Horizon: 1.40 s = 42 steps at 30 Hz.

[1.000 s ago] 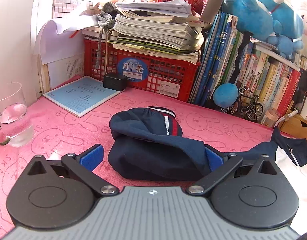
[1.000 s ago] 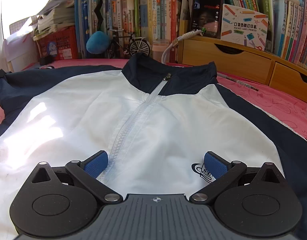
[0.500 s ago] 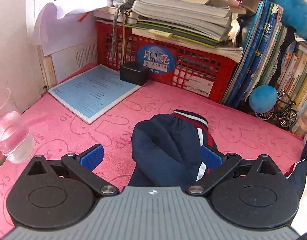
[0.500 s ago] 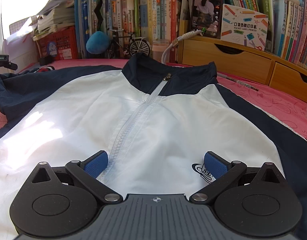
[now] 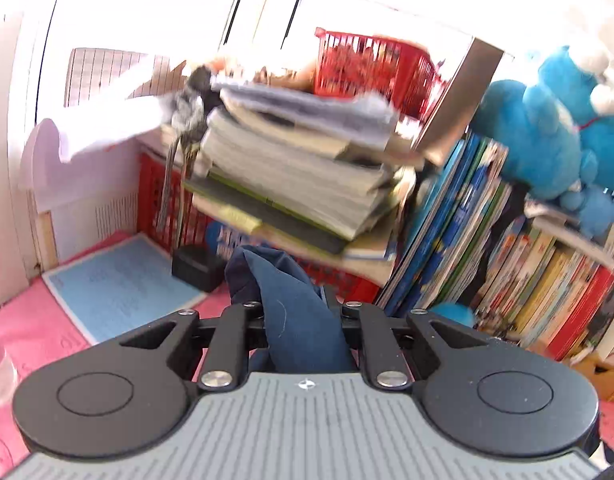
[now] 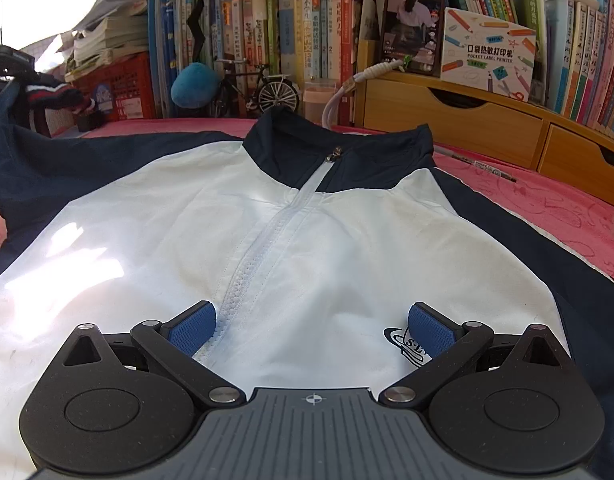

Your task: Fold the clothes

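Aloft, left gripper pinches navy sleeve.

Left gripper black linkage arms, silver screws, grey ribbed body, right gripper blue pads

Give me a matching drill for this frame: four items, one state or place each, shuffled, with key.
Items
1. left gripper
2. right gripper
3. navy jacket sleeve
4. black smartphone

States
A. propped upright on the wooden drawer unit
B. open over the white jacket front
C. shut on cloth
D. pinched and raised off the pink mat

Pairs: 1-C, 2-B, 3-D, 4-A
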### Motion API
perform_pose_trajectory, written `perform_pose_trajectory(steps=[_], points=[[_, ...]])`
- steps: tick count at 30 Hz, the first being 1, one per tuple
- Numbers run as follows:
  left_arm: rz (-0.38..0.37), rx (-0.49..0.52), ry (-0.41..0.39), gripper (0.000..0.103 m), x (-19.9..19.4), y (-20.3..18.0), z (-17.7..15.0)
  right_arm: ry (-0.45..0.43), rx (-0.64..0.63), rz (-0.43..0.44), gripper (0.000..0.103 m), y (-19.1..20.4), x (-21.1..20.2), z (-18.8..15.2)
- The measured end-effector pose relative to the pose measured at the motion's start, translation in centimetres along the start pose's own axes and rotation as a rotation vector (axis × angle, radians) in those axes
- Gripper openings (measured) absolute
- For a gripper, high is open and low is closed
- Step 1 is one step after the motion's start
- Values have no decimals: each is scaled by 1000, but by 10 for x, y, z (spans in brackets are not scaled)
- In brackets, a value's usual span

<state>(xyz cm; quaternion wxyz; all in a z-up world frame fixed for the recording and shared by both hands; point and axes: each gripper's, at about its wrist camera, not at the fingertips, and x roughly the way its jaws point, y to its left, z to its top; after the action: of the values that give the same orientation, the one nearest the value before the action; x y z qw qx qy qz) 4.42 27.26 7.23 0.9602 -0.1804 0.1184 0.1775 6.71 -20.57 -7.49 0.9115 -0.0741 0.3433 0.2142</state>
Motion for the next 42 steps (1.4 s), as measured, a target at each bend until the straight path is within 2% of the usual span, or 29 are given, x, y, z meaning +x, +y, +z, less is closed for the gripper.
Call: perform_pose_trajectory(steps=[1, 2, 3, 4, 5, 7, 11, 13, 14, 15, 16, 18, 20, 22, 24, 26, 28, 29, 30, 31, 32, 33, 35, 39, 41, 42], points=[[-32, -7, -73, 18, -15, -1, 12, 0, 0, 0, 103, 0, 0, 0], [-35, 0, -101, 21, -24, -1, 17, 0, 0, 0, 103, 0, 0, 0], [-28, 11, -115, 24, -30, 0, 20, 0, -1, 1, 103, -1, 0, 0], [8, 35, -93, 27, -30, 1, 15, 0, -1, 1, 103, -1, 0, 0], [54, 64, -60, 34, -28, 3, 8, 0, -2, 2, 103, -1, 0, 0], [142, 104, 19, 33, -19, 11, -11, 1, -2, 2, 103, -1, 0, 0], [297, 60, 273, 34, 11, 46, -66, 1, -2, 2, 103, -1, 1, 1], [345, 41, 386, 35, 21, 64, -93, 1, -2, 2, 103, -1, 1, 1], [360, 47, 430, 39, 25, 67, -102, 1, -2, 2, 103, -1, 1, 1], [377, 66, 466, 48, 29, 69, -111, 1, -2, 2, 103, -1, 1, 1], [391, 93, 467, 53, 28, 68, -115, 1, -2, 2, 103, -1, 1, 1], [419, 138, 457, 79, 27, 65, -117, 1, -2, 2, 103, -1, 0, 1], [451, 161, 459, 87, 28, 64, -116, 1, -2, 2, 103, -1, 0, 1], [441, 117, 464, 90, 34, 70, -114, 1, -2, 2, 103, -1, 0, 1], [427, 65, 469, 101, 41, 77, -111, 1, -2, 2, 103, -2, 0, 1], [415, 1, 463, 103, 50, 83, -109, 1, -3, 3, 103, -2, 0, 1], [411, -28, 425, 99, 57, 85, -105, 1, -2, 2, 103, -2, 0, 1], [410, -41, 405, 82, 60, 86, -104, 2, -2, 1, 103, -2, 0, 1], [410, -44, 389, 55, 63, 84, -101, 2, -2, 1, 103, -2, 0, 1], [412, -42, 379, 39, 66, 81, -98, 2, -1, 0, 103, -2, 1, 1], [412, -36, 359, 16, 68, 77, -90, 2, 0, 0, 103, -2, 1, 2], [410, -30, 337, 10, 69, 72, -82, 1, 0, -2, 103, -1, 1, 2], [402, -15, 274, 7, 68, 62, -59, 3, 0, -9, 103, 0, 0, 2], [296, -26, 30, 6, 41, 44, 16, 5, 16, -29, 103, 3, 1, 4], [291, -1, -28, 6, 35, 39, 30, 0, 21, -35, 103, 4, 3, 4], [316, 23, -21, 6, 39, 38, 27, 0, 24, -36, 103, 4, 4, 4]])
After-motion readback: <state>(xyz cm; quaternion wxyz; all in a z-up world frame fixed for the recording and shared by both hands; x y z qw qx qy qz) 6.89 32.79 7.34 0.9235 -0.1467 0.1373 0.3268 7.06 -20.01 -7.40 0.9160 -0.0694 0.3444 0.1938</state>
